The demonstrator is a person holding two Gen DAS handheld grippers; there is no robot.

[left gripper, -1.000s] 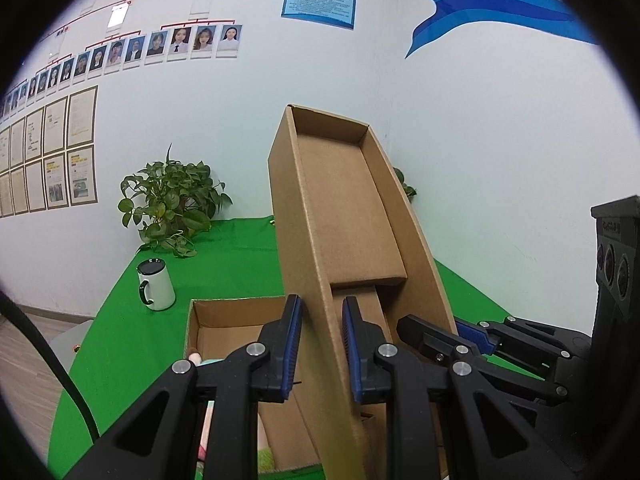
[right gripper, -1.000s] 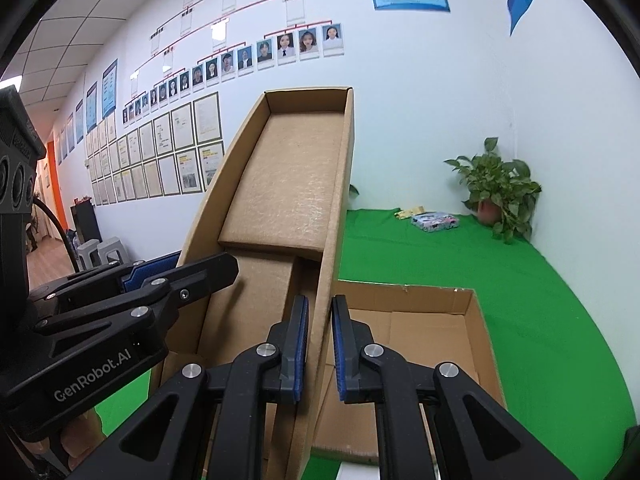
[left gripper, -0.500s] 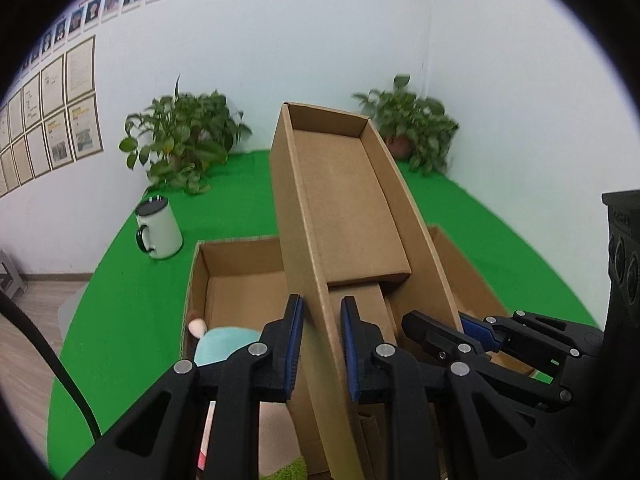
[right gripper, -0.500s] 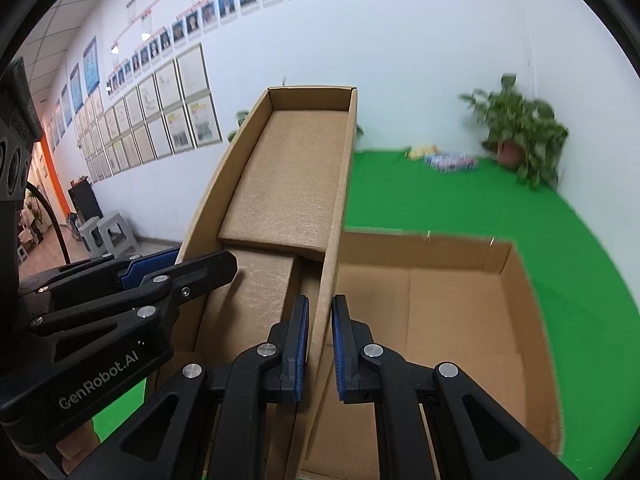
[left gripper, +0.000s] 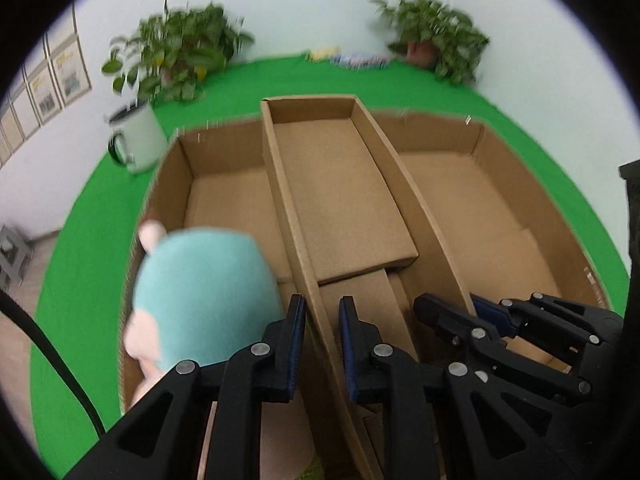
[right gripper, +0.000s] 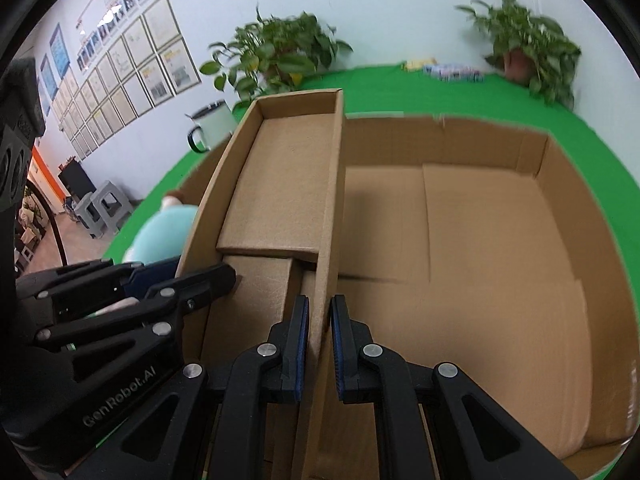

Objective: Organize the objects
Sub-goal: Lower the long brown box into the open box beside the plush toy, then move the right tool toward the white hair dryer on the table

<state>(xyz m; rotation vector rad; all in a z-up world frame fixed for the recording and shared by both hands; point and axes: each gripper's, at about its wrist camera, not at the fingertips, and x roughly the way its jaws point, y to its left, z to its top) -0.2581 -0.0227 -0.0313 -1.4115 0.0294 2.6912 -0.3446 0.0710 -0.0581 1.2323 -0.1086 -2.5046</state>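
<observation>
Both tools are clamped on the same thing: the left gripper (left gripper: 322,344) pinches the left side wall of a long narrow brown cardboard tray (left gripper: 344,200), and the right gripper (right gripper: 319,344) pinches its right side wall, each wall running forward from between the blue-lined jaws. Shallow and open-topped, the tray has straight upright walls and overlapping folded flaps as its floor, and nothing lies in it. Around and below it, spreading out to both sides of the grippers, is a large open brown cardboard box (right gripper: 532,160). Just left of the left gripper, inside that box, sits a teal and pink plush toy (left gripper: 204,292); the box part to the right of the right gripper is bare cardboard. Ahead and left, a white enamel mug (left gripper: 138,142) stands on the green cloth (left gripper: 88,248)
</observation>
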